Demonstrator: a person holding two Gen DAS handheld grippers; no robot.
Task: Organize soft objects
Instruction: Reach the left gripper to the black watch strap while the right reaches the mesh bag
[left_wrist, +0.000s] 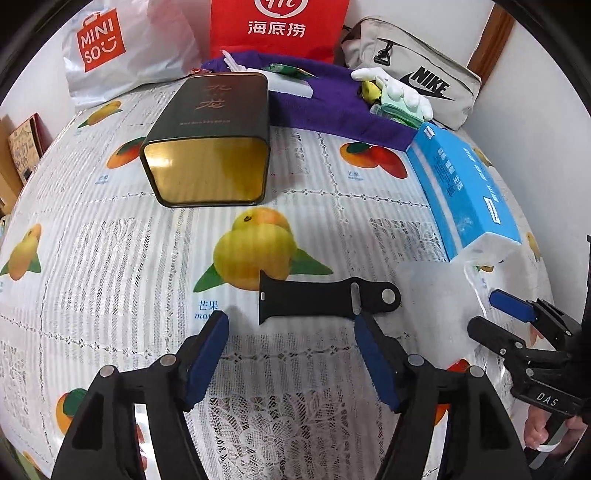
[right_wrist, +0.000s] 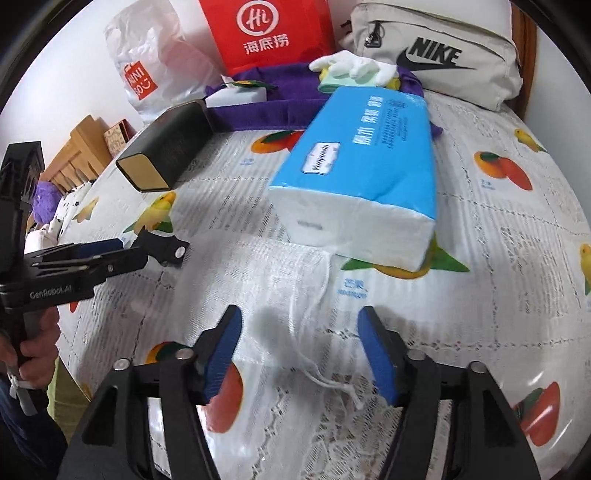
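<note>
A black rubber watch strap (left_wrist: 325, 298) lies on the fruit-print tablecloth just ahead of my open, empty left gripper (left_wrist: 293, 332); its end also shows in the right wrist view (right_wrist: 168, 246). A sheer white drawstring pouch (right_wrist: 295, 295) lies flat under my open, empty right gripper (right_wrist: 301, 339); it looks faint in the left wrist view (left_wrist: 436, 291). A blue tissue pack (right_wrist: 364, 162) lies beyond it. A purple cloth (left_wrist: 332, 107) at the back holds white gloves (left_wrist: 399, 88) and small items.
A dark tin box (left_wrist: 210, 140) lies on its side left of centre. A Miniso bag (left_wrist: 110, 48), a red paper bag (left_wrist: 279, 26) and a Nike bag (left_wrist: 417, 70) line the wall behind. The table edge falls away at left.
</note>
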